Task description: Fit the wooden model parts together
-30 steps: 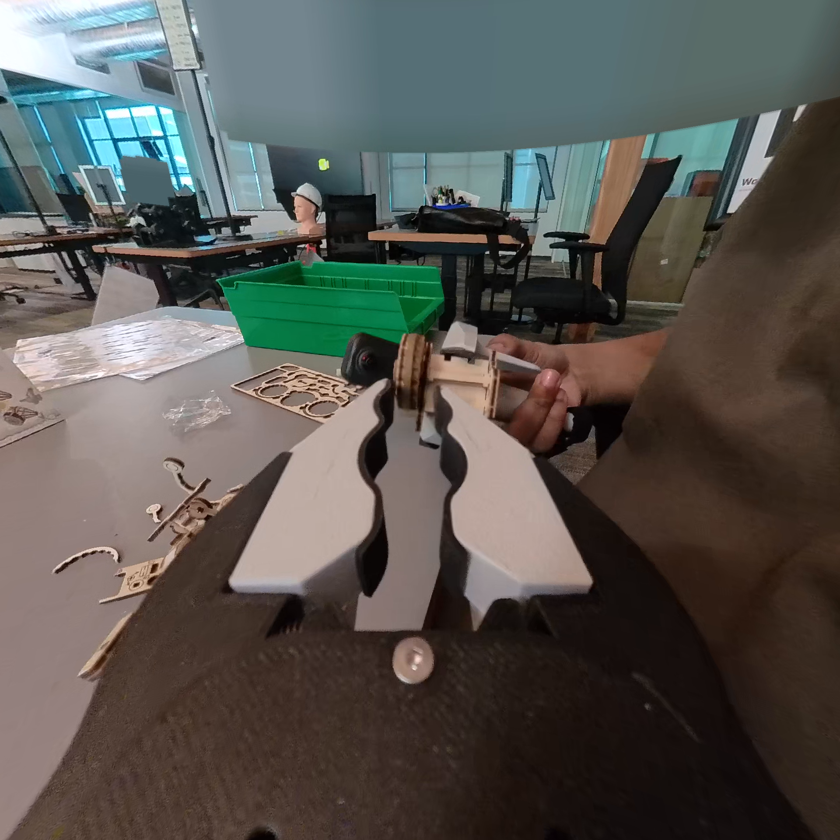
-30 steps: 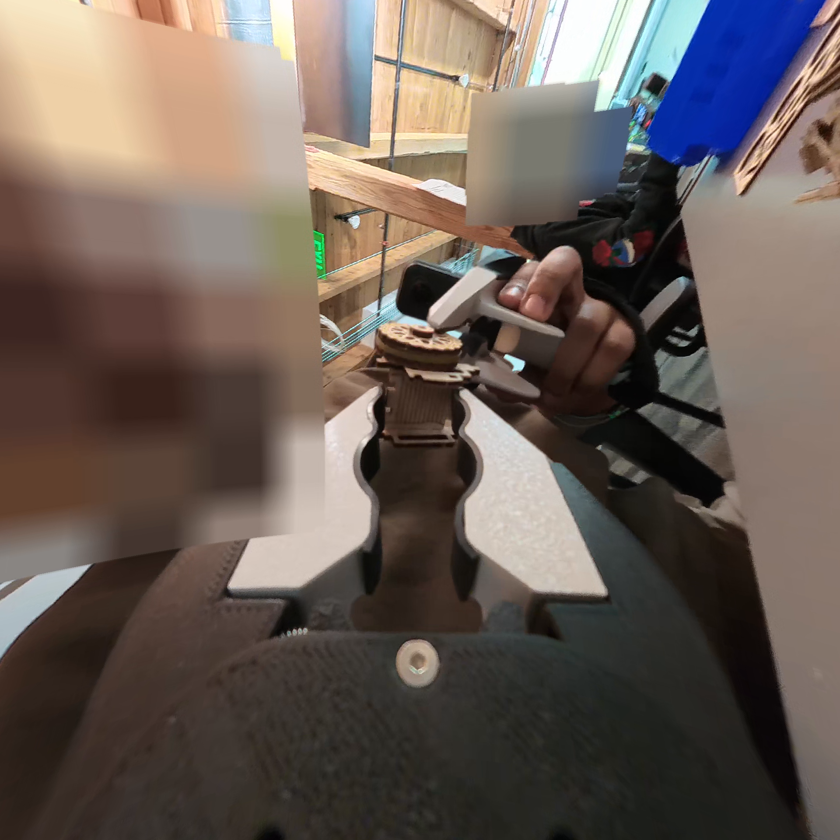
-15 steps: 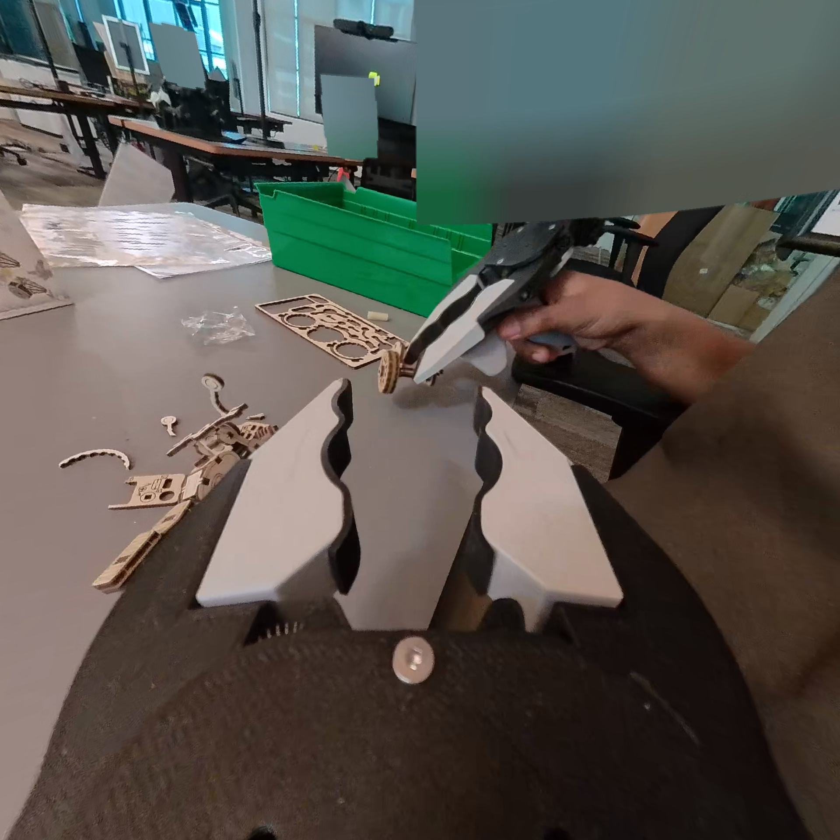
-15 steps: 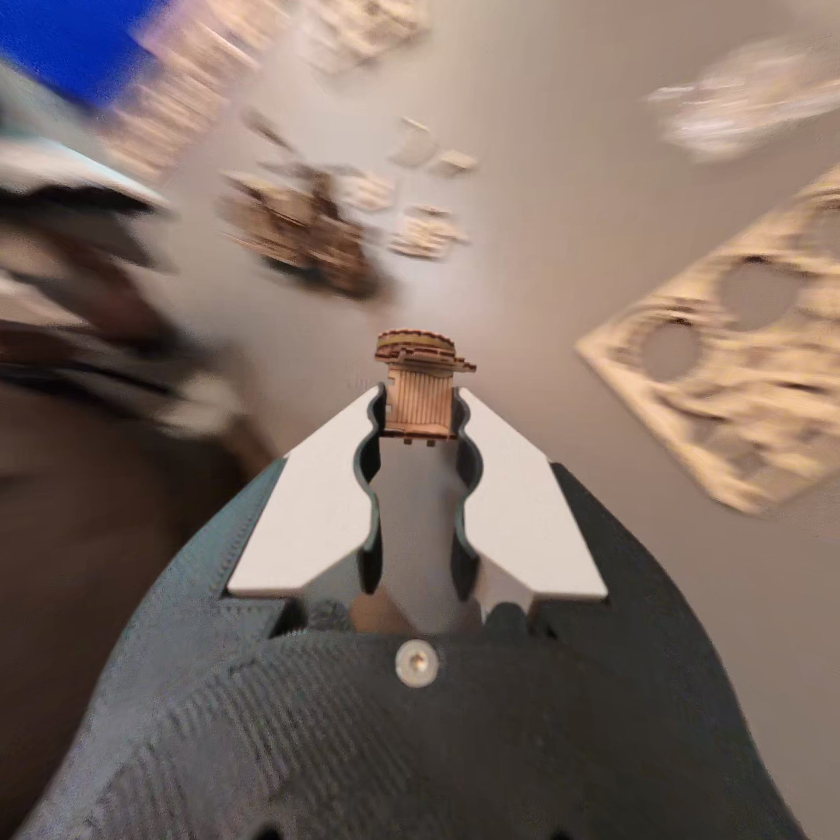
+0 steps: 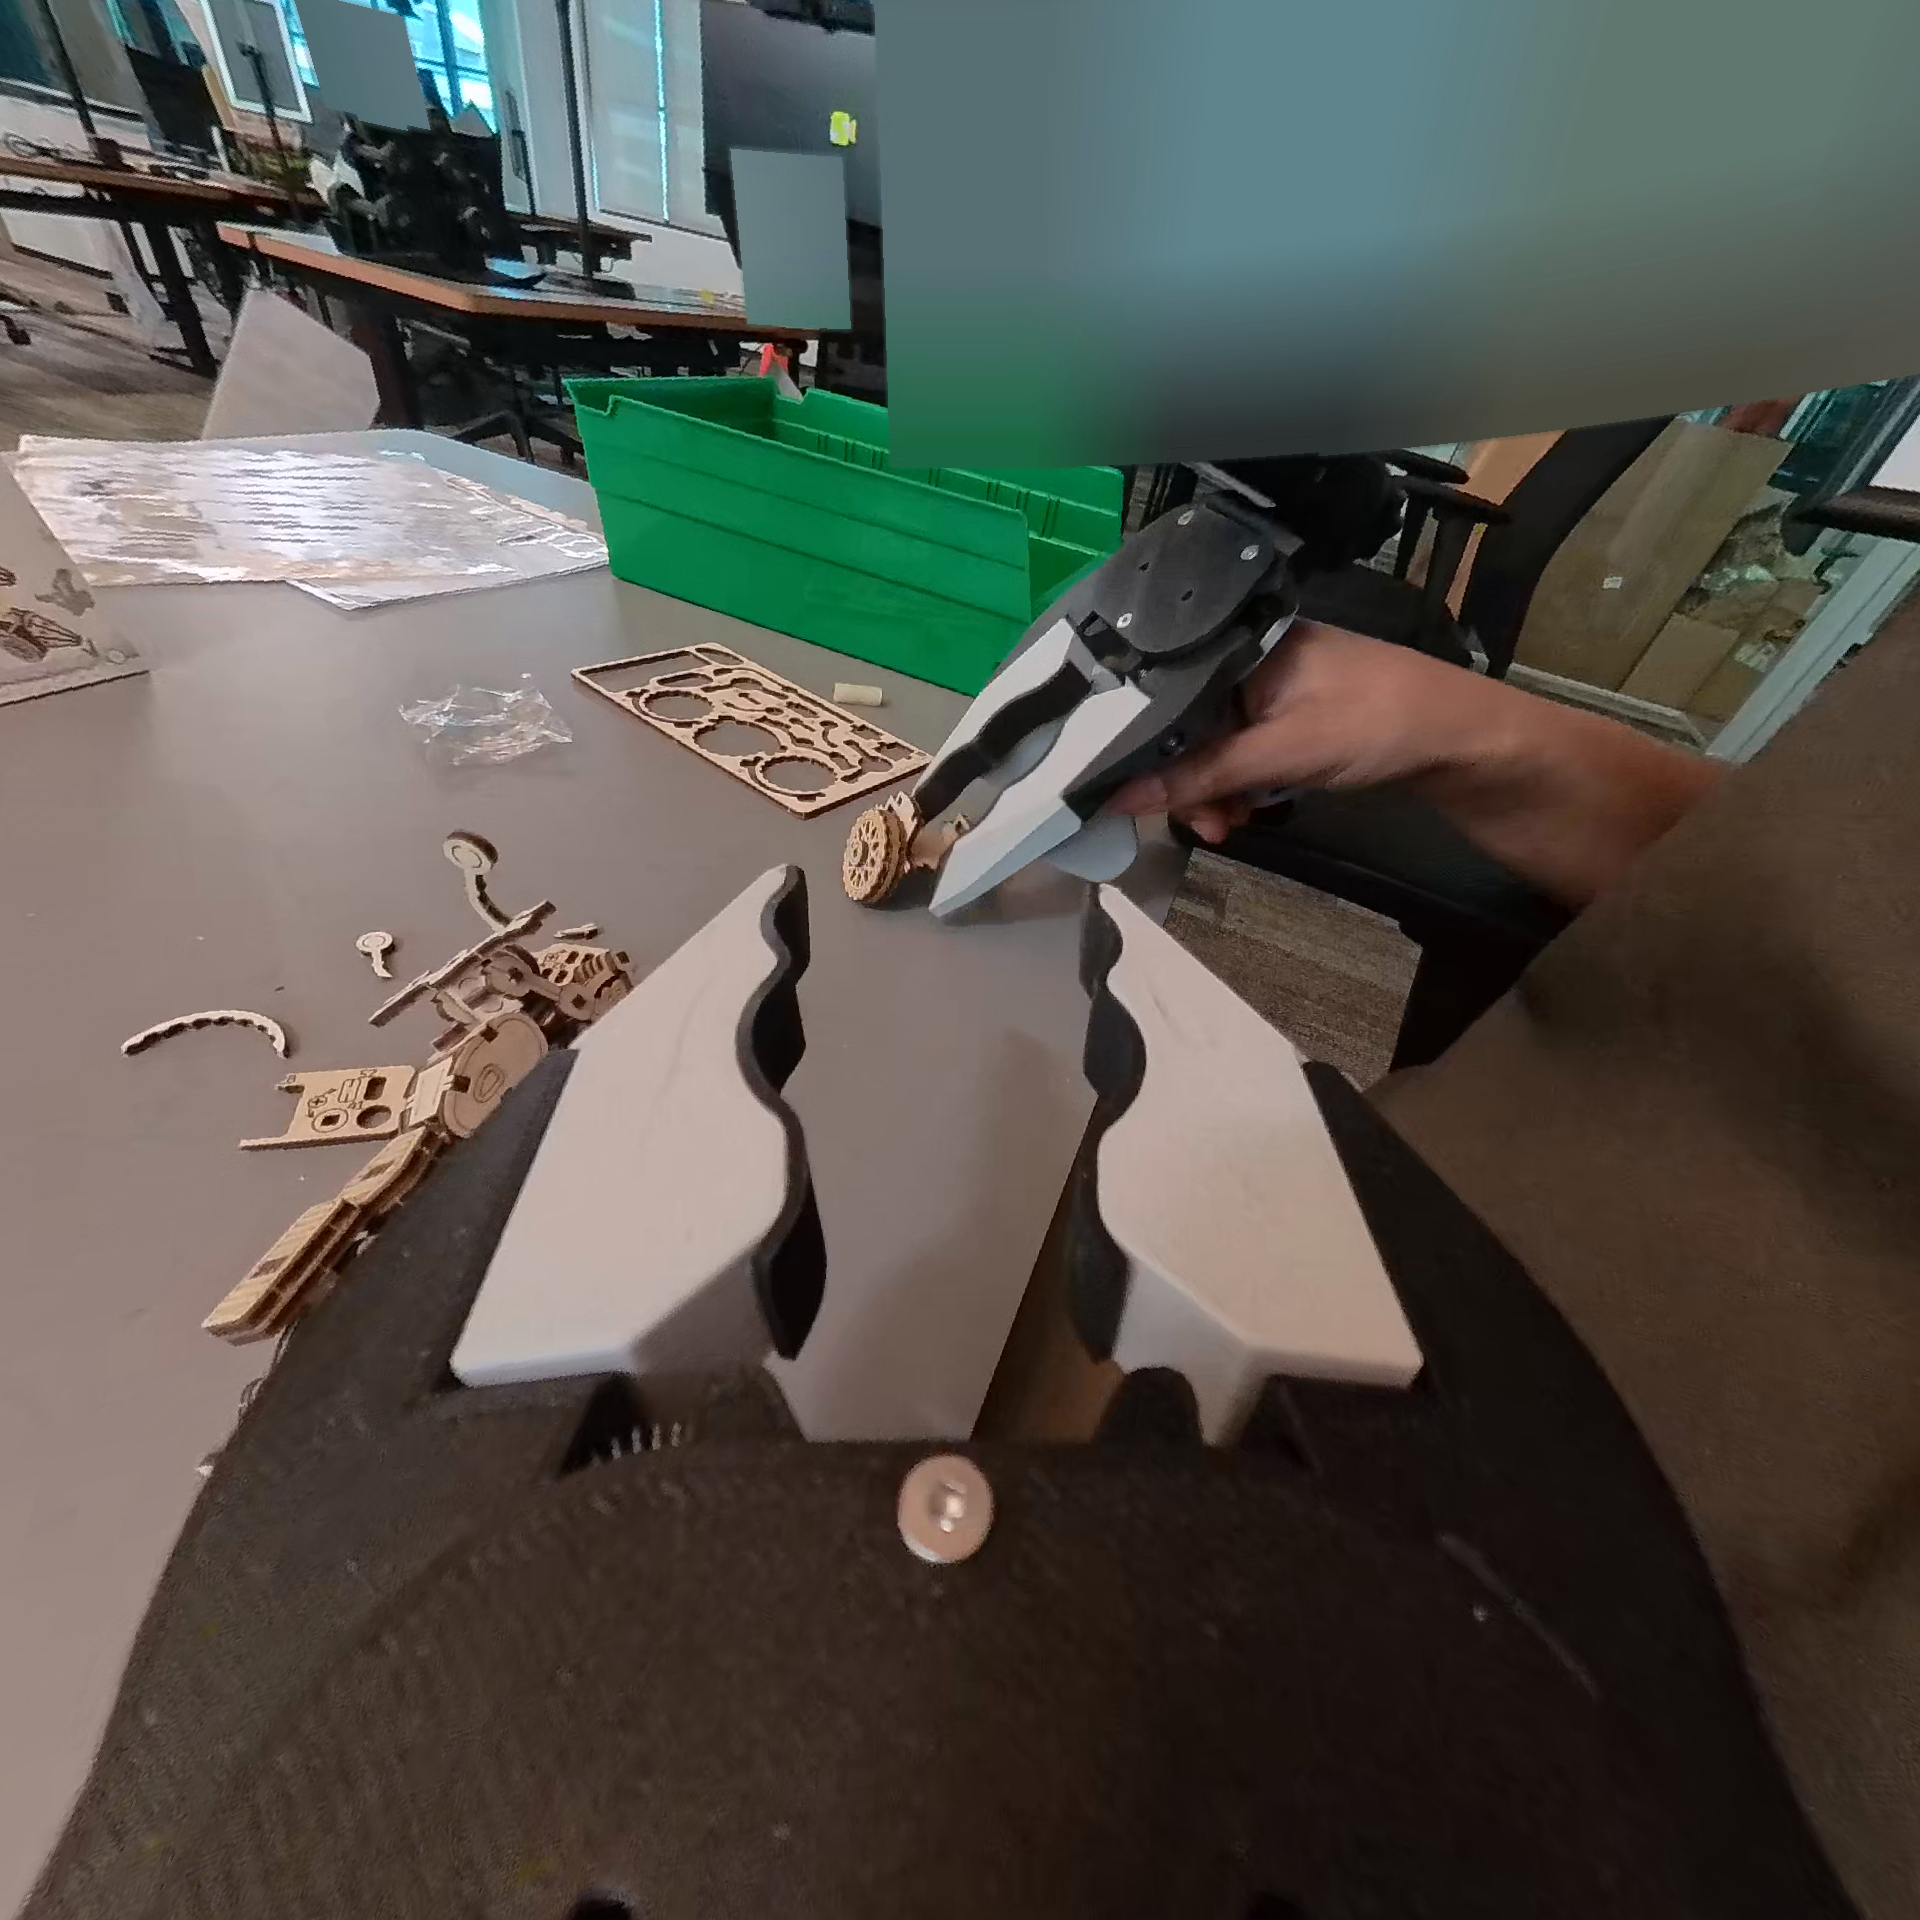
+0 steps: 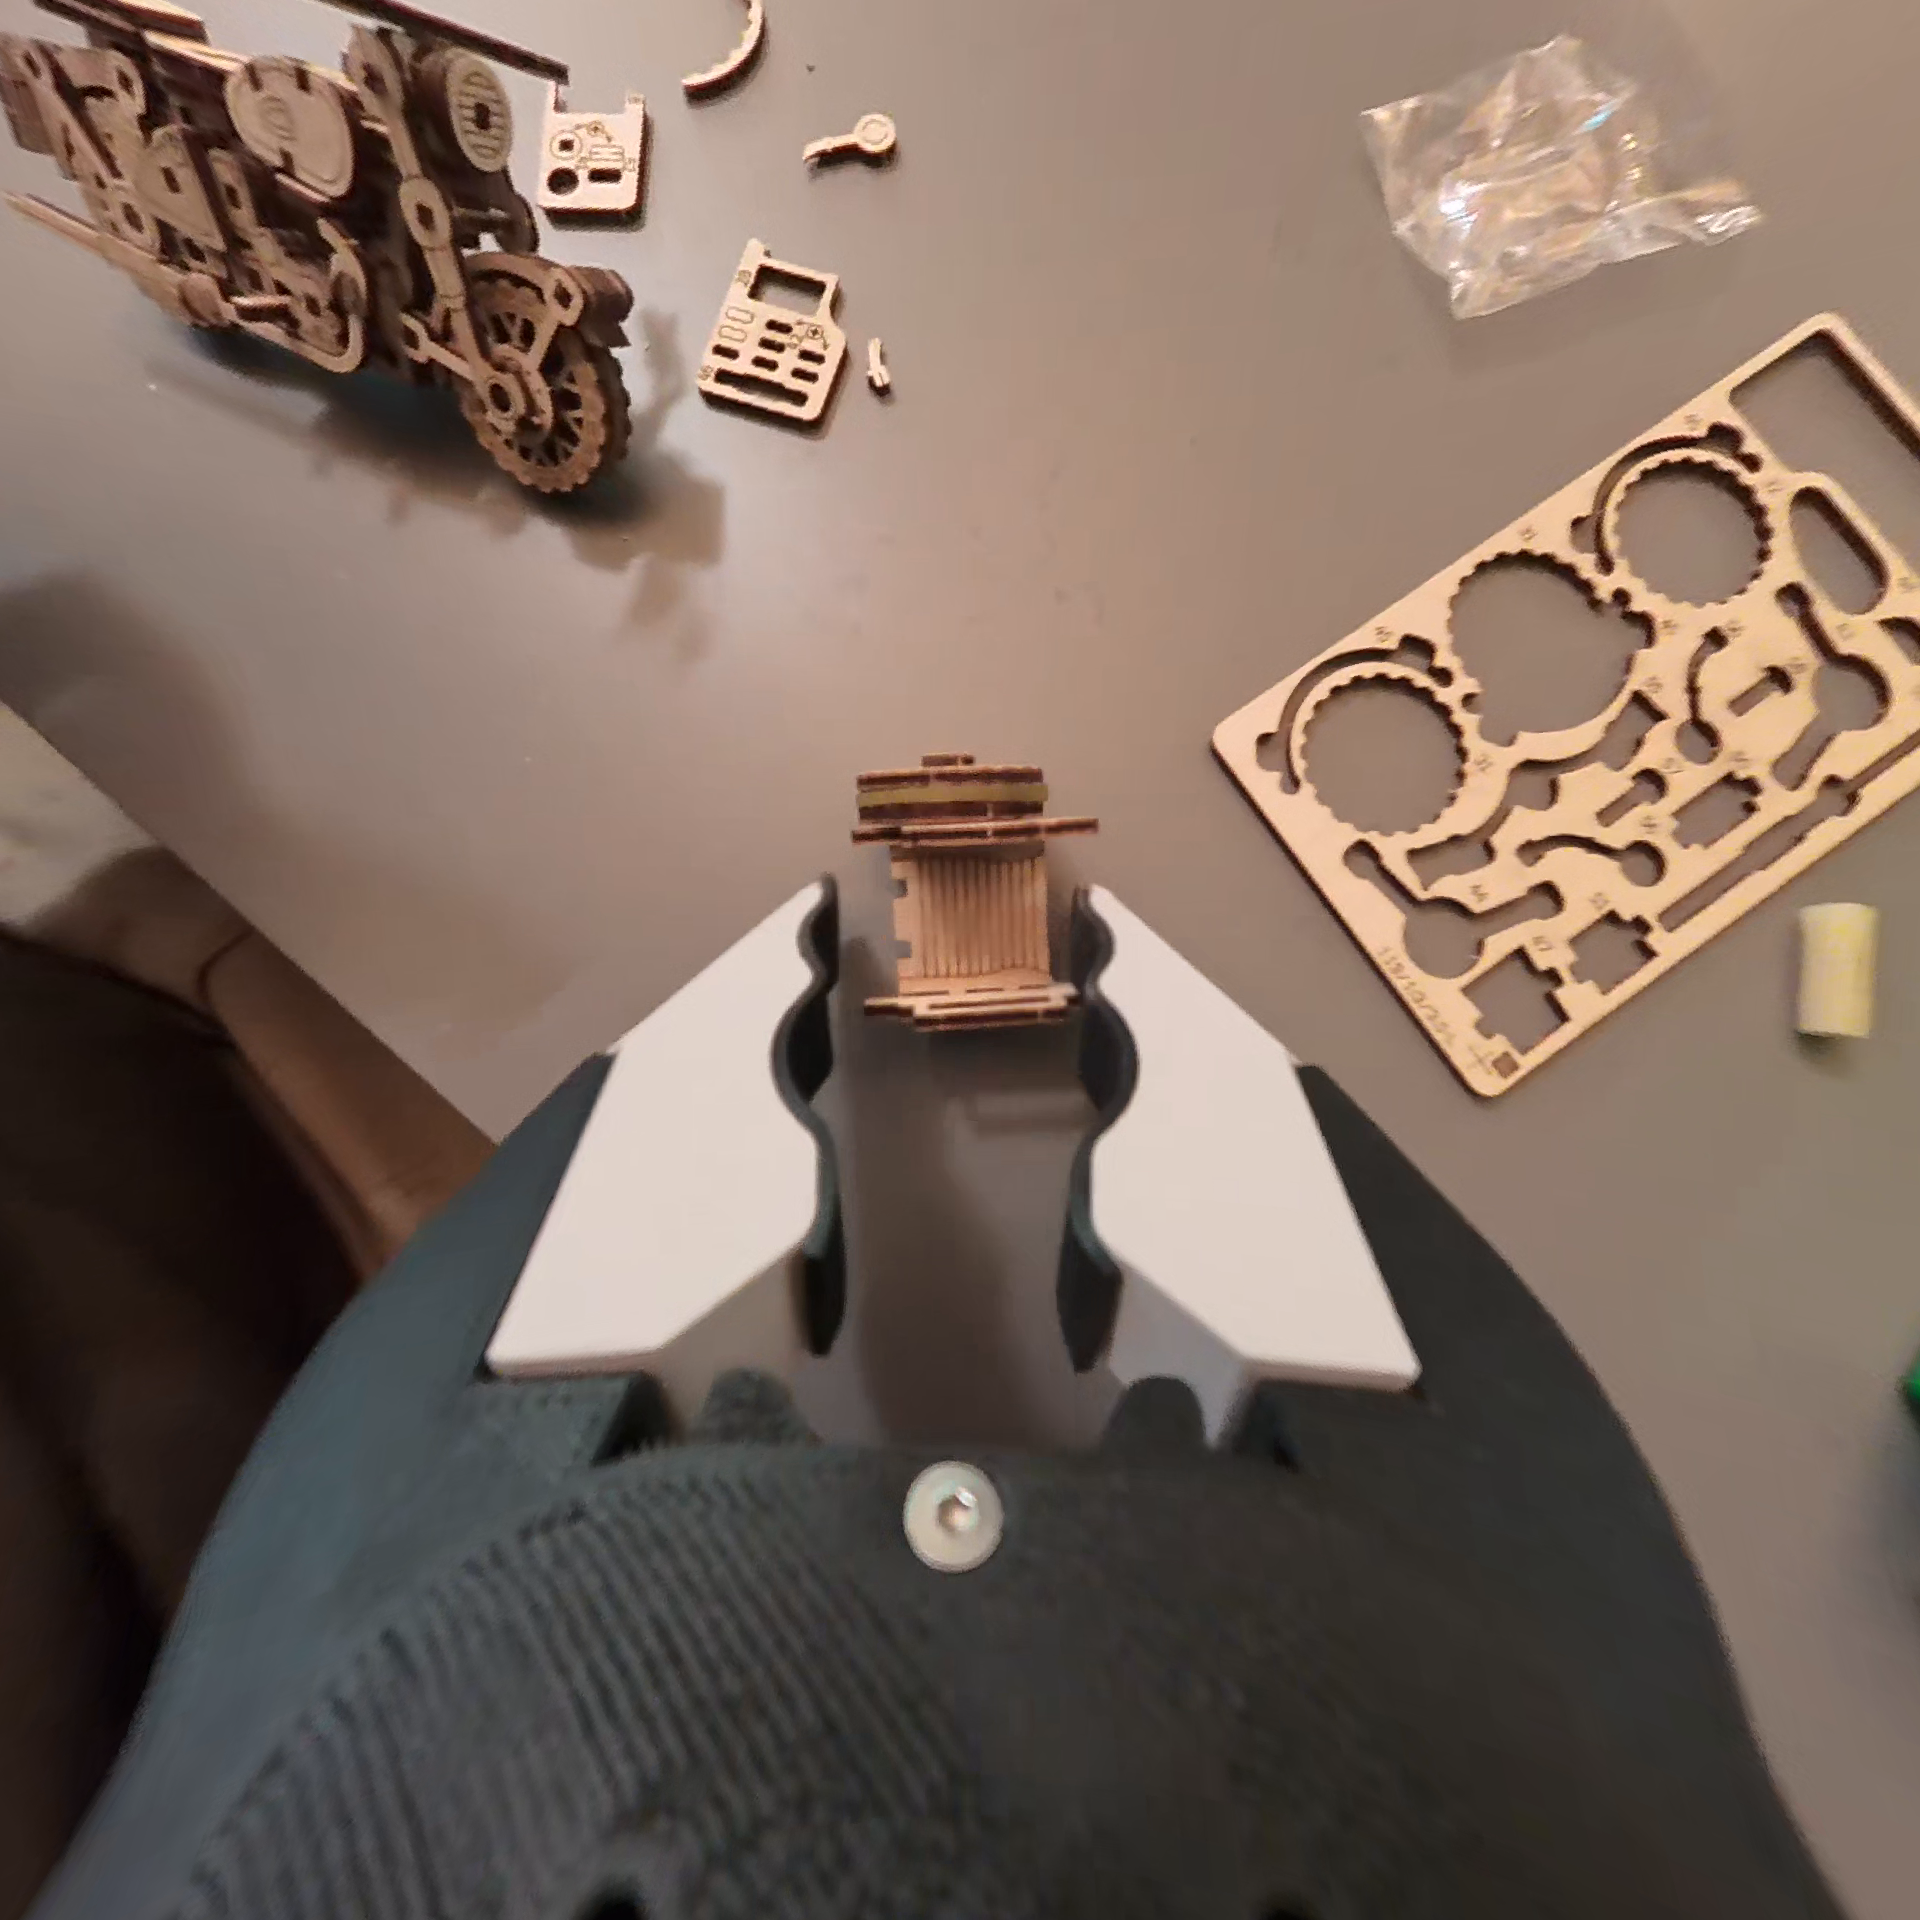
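Note:
A small wooden sub-assembly [image 6: 971, 925], a ribbed block with a toothed wheel at its far end, rests on the grey table [image 6: 1039, 468]. My right gripper [image 6: 956, 894] is open around it, with a gap showing at the left finger. In the left wrist view the same piece [image 5: 878, 857] lies at the right gripper's tips [image 5: 928, 857]. My left gripper [image 5: 945, 894] is open and empty, just short of that piece. A part-built wooden motorcycle [image 6: 364, 260] stands to the far left; it also shows in the left wrist view [image 5: 499, 997].
A punched-out wooden sheet [image 6: 1610, 707] lies to the right, with a small cream cylinder [image 6: 1837, 968] beside it. A crumpled clear bag [image 6: 1548, 166] and loose wooden parts [image 6: 769, 338] lie farther off. A green bin [image 5: 810, 530] stands at the table's back. Tip to tip, the grippers are about 15 cm apart. It is some 8 cm from my left tips to the part-built wooden motorcycle [image 6: 364, 260].
Both grippers held the sub-assembly in the air. The left one opened and drew back. The right one swung down to the table, set the piece there and opened.

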Demonstrator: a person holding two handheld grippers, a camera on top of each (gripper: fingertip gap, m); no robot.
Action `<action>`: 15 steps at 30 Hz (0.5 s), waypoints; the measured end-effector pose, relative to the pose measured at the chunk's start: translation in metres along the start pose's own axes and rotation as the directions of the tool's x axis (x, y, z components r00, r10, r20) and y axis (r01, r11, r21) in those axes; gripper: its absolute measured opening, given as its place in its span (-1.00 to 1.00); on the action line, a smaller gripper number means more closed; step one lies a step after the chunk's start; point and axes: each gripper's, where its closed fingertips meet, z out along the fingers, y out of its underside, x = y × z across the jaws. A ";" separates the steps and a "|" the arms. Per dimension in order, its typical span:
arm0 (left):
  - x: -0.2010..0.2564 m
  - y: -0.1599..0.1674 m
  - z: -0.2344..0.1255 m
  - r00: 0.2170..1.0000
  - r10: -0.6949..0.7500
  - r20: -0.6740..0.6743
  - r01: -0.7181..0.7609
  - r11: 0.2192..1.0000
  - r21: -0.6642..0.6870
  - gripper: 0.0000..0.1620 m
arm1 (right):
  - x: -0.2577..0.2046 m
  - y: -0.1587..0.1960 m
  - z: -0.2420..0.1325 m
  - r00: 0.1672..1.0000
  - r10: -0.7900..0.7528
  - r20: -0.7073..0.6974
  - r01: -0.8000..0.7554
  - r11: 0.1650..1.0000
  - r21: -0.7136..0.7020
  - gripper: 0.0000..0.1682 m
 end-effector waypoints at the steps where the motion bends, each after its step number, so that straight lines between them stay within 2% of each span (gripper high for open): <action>1: 0.000 0.000 0.000 1.000 0.002 0.001 -0.002 1.000 -0.001 -0.39 | 0.000 -0.001 -0.002 1.000 -0.004 0.004 0.004 1.000 0.002 -0.47; 4: 0.000 0.001 0.001 1.000 0.004 0.001 -0.004 1.000 -0.007 -0.40 | 0.004 -0.010 -0.014 1.000 -0.016 0.025 0.015 0.998 0.056 -0.42; 8: -0.002 0.002 0.001 1.000 0.000 0.001 0.000 1.000 -0.012 -0.39 | 0.024 -0.042 -0.051 0.999 0.013 0.035 -0.023 0.954 0.298 -0.45; 11: -0.002 0.004 0.002 1.000 -0.010 0.000 0.010 1.000 -0.023 -0.38 | 0.043 -0.055 -0.073 0.999 -0.013 -0.050 0.033 0.898 0.440 -0.79; 14: -0.004 0.010 0.005 0.999 -0.042 0.007 0.042 0.998 -0.053 -0.10 | 0.056 -0.049 -0.066 0.973 -0.080 -0.218 0.162 0.908 0.386 -0.88; 15: -0.004 0.011 0.006 0.998 -0.055 0.002 0.055 0.996 -0.064 -0.02 | 0.059 -0.047 -0.061 0.960 -0.097 -0.264 0.190 0.915 0.355 -0.82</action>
